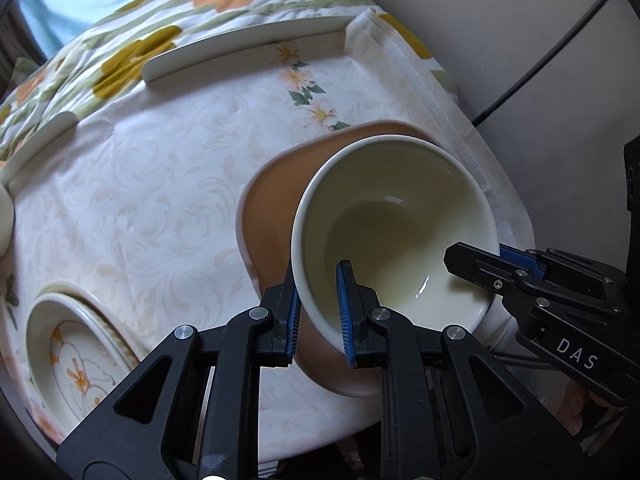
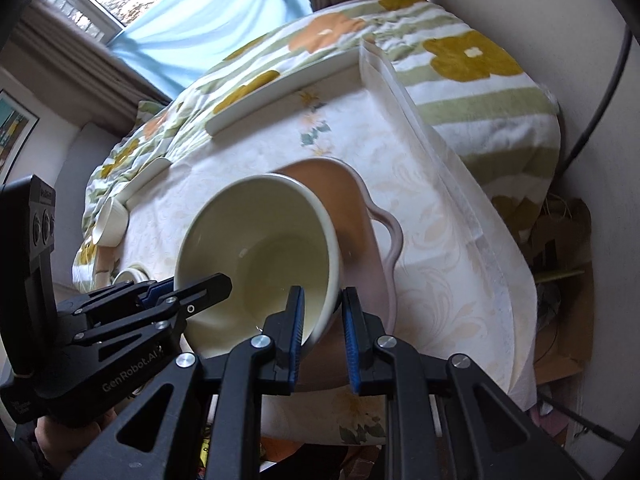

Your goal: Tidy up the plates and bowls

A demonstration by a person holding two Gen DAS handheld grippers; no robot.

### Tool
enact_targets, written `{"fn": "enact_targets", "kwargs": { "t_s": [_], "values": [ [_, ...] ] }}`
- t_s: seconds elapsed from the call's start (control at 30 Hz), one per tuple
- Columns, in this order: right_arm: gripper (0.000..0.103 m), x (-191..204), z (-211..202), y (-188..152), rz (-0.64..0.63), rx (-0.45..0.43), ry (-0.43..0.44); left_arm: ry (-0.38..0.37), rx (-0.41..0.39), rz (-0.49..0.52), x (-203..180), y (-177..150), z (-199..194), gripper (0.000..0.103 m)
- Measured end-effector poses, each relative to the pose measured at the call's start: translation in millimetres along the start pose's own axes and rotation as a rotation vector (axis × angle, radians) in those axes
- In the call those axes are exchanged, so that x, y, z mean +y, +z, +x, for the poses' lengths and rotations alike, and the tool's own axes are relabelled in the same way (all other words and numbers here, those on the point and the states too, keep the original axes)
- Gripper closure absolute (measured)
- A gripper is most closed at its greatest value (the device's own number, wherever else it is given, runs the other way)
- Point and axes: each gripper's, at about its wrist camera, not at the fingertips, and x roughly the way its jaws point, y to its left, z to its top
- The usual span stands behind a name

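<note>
Gripping from both sides, we have the left gripper (image 1: 318, 312) closed on the near rim of the cream bowl (image 1: 396, 224), one ribbed blue pad inside the wall and one outside. Our right gripper (image 2: 323, 334) pinches the rim the same way on the opposite side, its black linked arms angular and matte.

The bowl is glossy glazed ceramic, round and deep, with a smooth pale-yellow interior that catches small highlights. It sits tilted over a shallow pink dish (image 2: 360, 216), also glazed, with a wavy scalloped rim and a looped handle; we cannot tell whether the two touch.

Both lie on a white tablecloth (image 1: 152, 208) with a faint embossed leaf pattern and small printed flowers. Near the left edge we see a small round patterned plate (image 1: 76, 356) with orange motifs. At the far edge rests a flat white tray (image 1: 244, 50), and beyond it a plush striped blanket (image 2: 472, 92) with mustard and orange flowers.
</note>
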Motion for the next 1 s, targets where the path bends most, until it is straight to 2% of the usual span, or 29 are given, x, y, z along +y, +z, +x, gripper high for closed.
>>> {"fn": "enact_targets", "kwargs": {
  "t_s": [0.47, 1.0],
  "values": [
    [0.086, -1.4, 13.7, 0.0, 0.042, 0.014, -0.037, 0.024, 0.020, 0.082, 1.2, 4.6, 15.3, 0.088],
    [0.086, -1.5, 12.1, 1.7, 0.086, 0.040, -0.052, 0.019, 0.050, 0.071, 1.2, 8.5, 17.1, 0.088]
  ]
}}
